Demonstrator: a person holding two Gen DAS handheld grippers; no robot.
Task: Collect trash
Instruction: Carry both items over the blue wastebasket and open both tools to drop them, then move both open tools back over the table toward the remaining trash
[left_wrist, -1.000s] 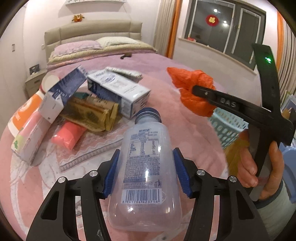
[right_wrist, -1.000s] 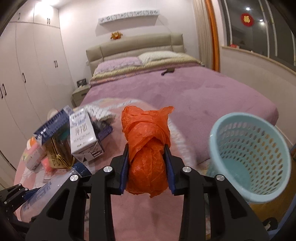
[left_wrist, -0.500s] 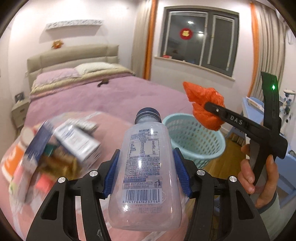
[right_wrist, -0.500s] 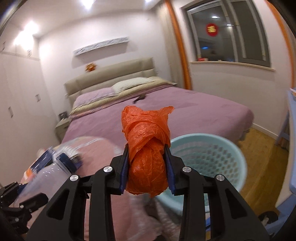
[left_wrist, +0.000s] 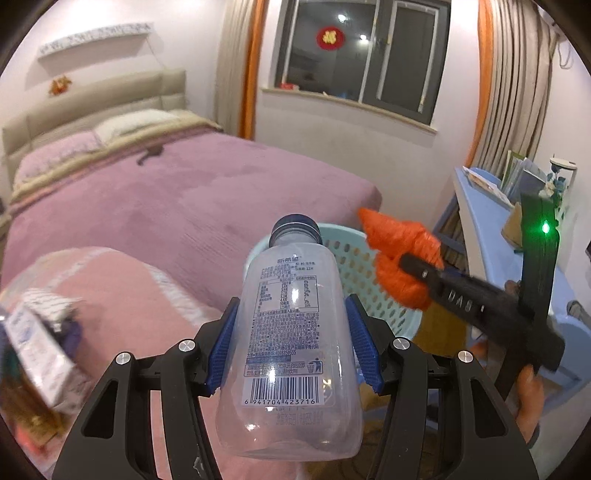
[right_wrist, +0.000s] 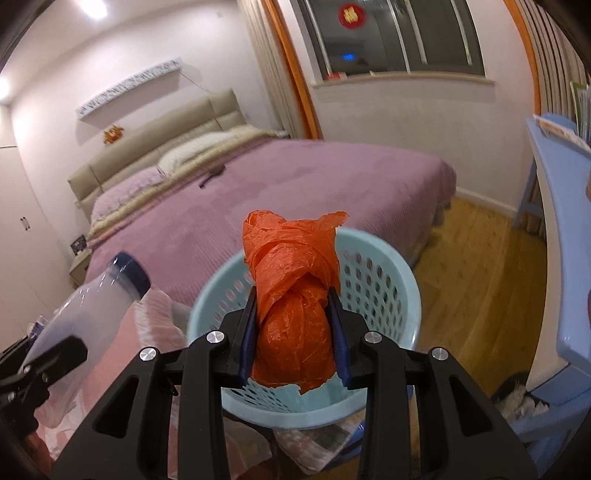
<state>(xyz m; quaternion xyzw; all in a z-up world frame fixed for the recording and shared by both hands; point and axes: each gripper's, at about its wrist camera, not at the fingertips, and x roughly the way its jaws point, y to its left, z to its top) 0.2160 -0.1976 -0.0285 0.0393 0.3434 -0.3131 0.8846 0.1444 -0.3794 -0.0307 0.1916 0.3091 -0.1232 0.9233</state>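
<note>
Bed (right_wrist: 332, 184) with purple cover fills the far room; near it stands a basket (right_wrist: 402, 291). Left gripper (left_wrist: 291, 354) fingers pinch a bottle (left_wrist: 291, 332), right gripper (right_wrist: 295, 332) fingers pinch an orange bag (right_wrist: 291, 325) above the basket. Boxes (left_wrist: 37, 347) at left are blurred.

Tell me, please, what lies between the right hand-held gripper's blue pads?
A knotted orange plastic bag is clamped between the pads, above the perforated light-blue plastic basket; the right wrist view shows this.
</note>
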